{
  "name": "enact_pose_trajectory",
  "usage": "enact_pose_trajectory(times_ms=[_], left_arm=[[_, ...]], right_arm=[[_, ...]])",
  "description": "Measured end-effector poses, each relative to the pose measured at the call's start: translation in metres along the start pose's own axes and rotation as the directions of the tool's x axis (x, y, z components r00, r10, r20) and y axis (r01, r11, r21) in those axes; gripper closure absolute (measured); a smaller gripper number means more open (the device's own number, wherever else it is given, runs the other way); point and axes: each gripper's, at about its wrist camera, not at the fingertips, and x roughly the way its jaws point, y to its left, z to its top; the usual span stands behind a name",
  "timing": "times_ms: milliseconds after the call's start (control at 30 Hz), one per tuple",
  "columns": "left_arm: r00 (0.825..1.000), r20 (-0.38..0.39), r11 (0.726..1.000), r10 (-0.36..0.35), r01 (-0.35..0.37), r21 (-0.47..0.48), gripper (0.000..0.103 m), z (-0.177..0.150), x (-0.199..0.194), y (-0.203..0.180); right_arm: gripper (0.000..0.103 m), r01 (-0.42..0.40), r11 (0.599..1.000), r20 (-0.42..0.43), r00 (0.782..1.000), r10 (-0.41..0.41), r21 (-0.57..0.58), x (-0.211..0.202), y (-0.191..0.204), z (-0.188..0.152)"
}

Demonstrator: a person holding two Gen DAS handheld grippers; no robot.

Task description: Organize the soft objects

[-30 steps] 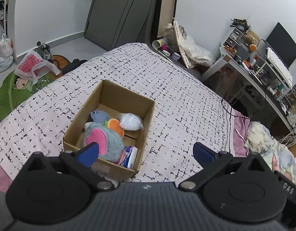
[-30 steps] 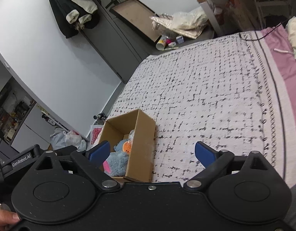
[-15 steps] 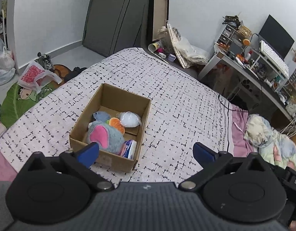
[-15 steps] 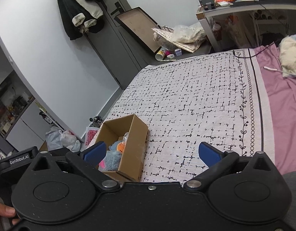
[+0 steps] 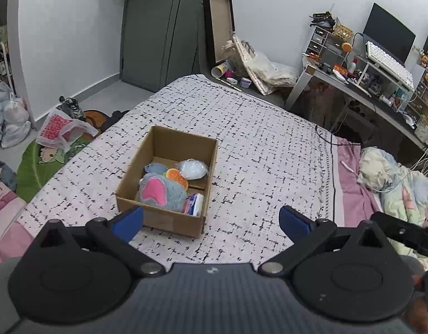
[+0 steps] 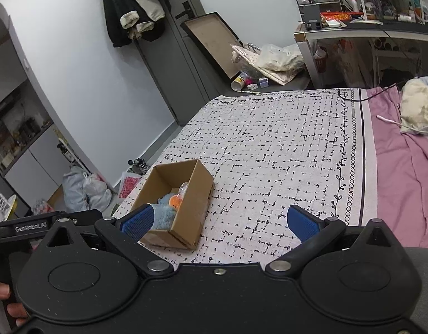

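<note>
Right now your left gripper and right gripper both hang with fingers spread wide, holding nothing. On the bedspread sits the cardboard box, holding a grey-and-pink plush, an orange toy and a white pouch. From your right camera, the box wall hides most of the contents, and the left finger covers the plush.
</note>
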Motion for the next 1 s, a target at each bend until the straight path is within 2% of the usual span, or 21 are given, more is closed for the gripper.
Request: enact_pose_trajectory(times_ms=[333,1000], left_arm=[[1.000,-0.004,0.999,0.006,-0.006,0.043,0.000,-0.010,-0.013,-0.001],[1.000,-0.014,0.998,0.016,-0.015,0.063,0.000,-0.017,-0.024,0.002]], right_arm=[[0.000,0.015,0.999,-0.007,1.000,-0.015,-0.047,-0.019,0.006,-0.004],[0.000,0.006,0.996,-0.027,1.000,-0.009,-0.094,-0.027,0.016,-0.010]])
